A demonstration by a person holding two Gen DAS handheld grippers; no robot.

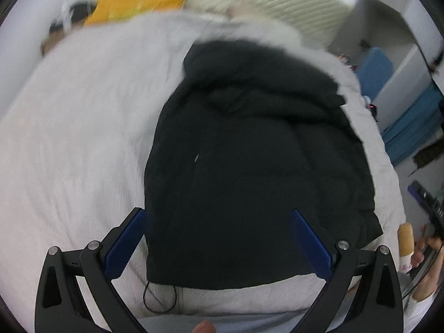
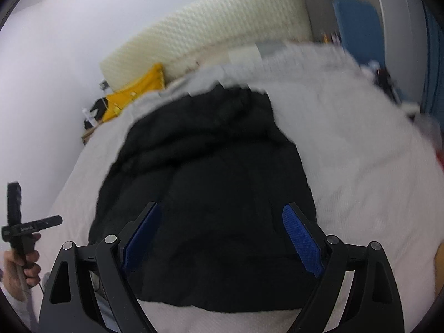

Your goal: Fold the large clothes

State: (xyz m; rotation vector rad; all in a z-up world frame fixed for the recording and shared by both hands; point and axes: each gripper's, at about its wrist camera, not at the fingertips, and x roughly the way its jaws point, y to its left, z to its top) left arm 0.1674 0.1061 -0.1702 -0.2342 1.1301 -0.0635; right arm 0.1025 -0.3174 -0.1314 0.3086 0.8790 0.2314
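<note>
The left gripper (image 1: 219, 238) is released: its two blue pads (image 1: 126, 242) stand wide apart with nothing clamped between them. Directly ahead of and below this gripper lies the black jacket (image 1: 249, 152), a padded dark garment spread flat on the pale bedspread (image 1: 77, 127); the near hem of the jacket lies between the two fingers, and a thin black drawcord (image 1: 159, 298) loops out from the hem just behind the left-hand finger. The right gripper (image 2: 222, 238) is likewise released, its blue pads (image 2: 302, 242) held wide apart above the near portion of the same jacket (image 2: 208, 180), with no fabric gripped. Whether either set of fingertips touches the cloth cannot be determined. Beyond the jacket, at the far end of the bed relative to both grippers, a cream ribbed cushion (image 2: 211, 27) leans against the wall, and a yellow item (image 2: 133, 94) lies beside it. To the left of the right gripper, the person's left hand (image 2: 26, 263) grips the handle of the other tool. To the right of the left gripper, the person's right hand (image 1: 424, 263) shows at the frame edge. Both views are motion-blurred.
</note>
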